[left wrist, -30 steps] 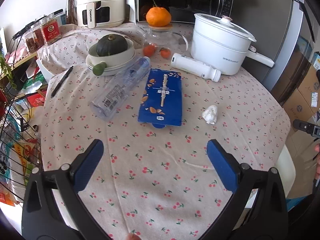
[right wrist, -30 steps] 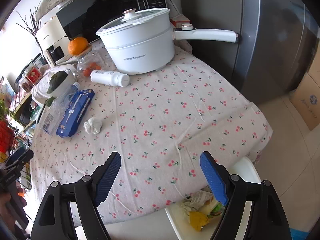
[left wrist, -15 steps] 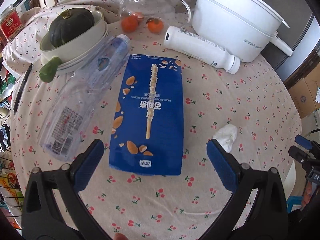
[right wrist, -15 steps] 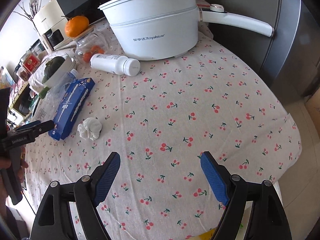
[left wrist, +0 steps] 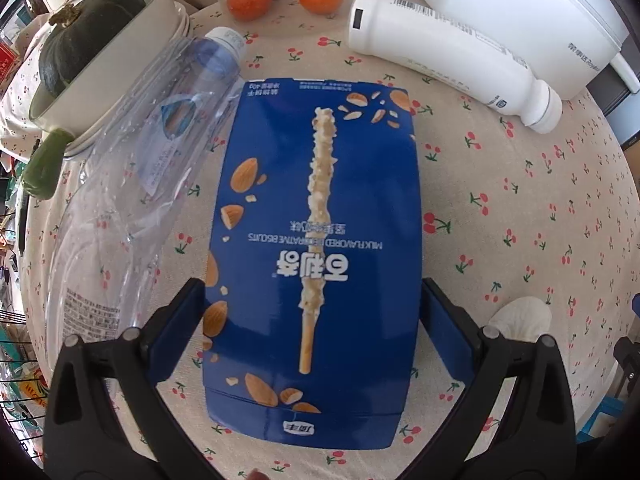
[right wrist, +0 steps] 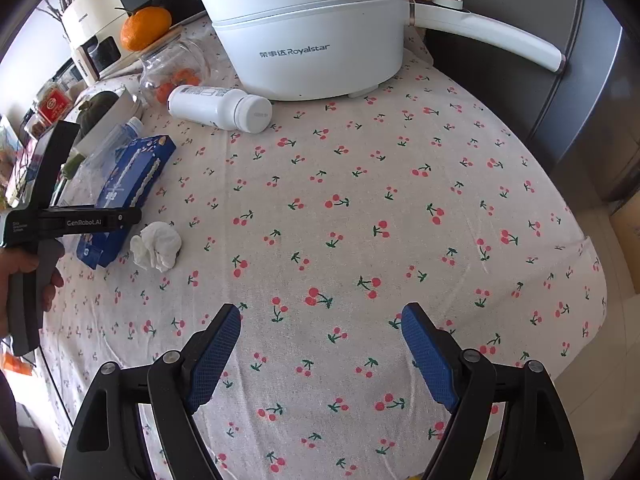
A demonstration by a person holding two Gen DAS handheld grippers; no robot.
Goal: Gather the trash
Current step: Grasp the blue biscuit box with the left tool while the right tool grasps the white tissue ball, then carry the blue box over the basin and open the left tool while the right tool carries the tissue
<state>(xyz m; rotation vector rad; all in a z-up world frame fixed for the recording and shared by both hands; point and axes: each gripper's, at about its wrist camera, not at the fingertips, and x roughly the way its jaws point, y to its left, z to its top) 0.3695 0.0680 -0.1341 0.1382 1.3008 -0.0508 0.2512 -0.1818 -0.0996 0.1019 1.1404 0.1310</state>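
— So what stood largest on the table?

— Well, the white pot at the far edge, its handle reaching toward the right. Then the blue biscuit box, flat on the cherry cloth toward the left edge, with the clear plastic bottle lying against its left side and the white bottle on its side between box and pot.

— And your tongs?

— My left gripper pointed steeply down over the near end of the box, one blue pad on each side of it, jaws spread wide. I could not tell whether the pads touched the cardboard; it did not look squeezed. My right gripper was wide apart too, over bare cloth near the front edge, holding nothing.

— Anything smaller?

— A crumpled white tissue lay just beside the box's near right corner, close to my left gripper.
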